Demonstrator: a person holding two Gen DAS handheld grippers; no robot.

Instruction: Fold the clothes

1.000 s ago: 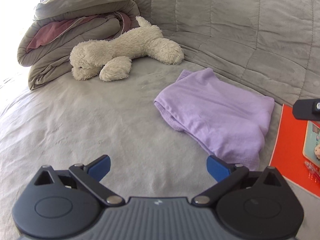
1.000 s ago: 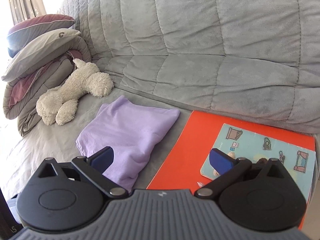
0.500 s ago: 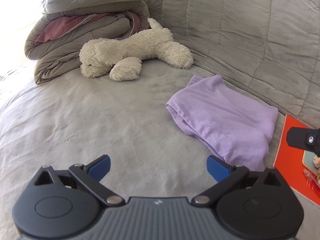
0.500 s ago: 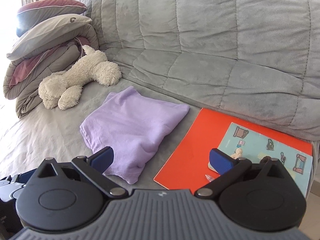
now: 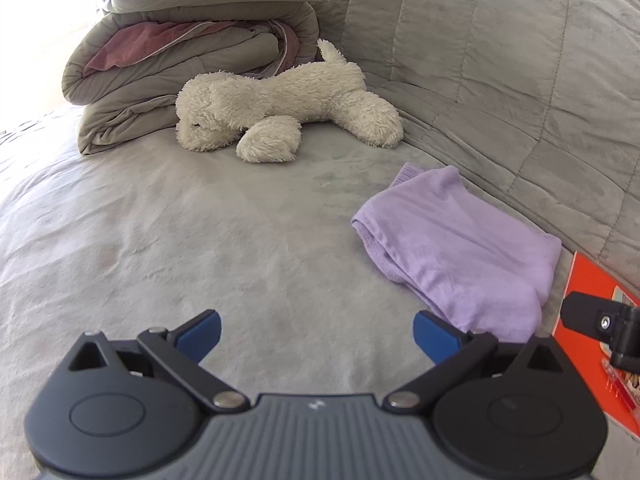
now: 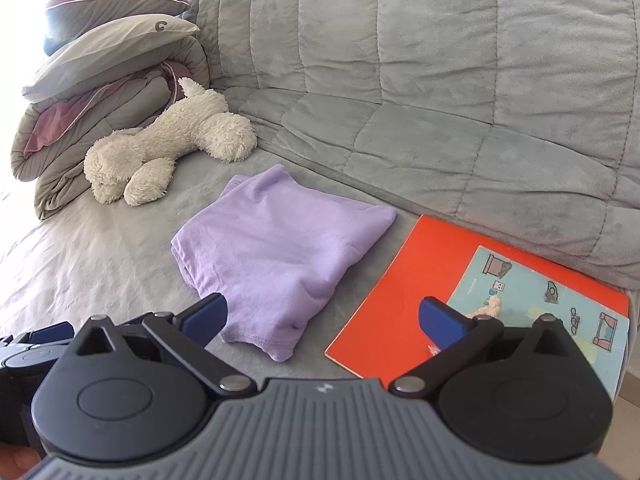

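While folded, lilac garment [image 6: 280, 252], tongs [image 6: 322, 322] spread

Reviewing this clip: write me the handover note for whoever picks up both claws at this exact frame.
Left claw: open, empty, above bare sofa seat, left of the garment.
Right claw: open, empty, above the near edge of the garment and the orange book.
Lilac garment: lies folded into a compact bundle on the seat, between the plush dog and the book; neither claw touches it.
Done: the garment looks folded, though its near corner is a bit rumpled.
Left: probably only a tidy-up of that corner, if wanted. No other loose clothes show; the stacked bedding sits at the far end.
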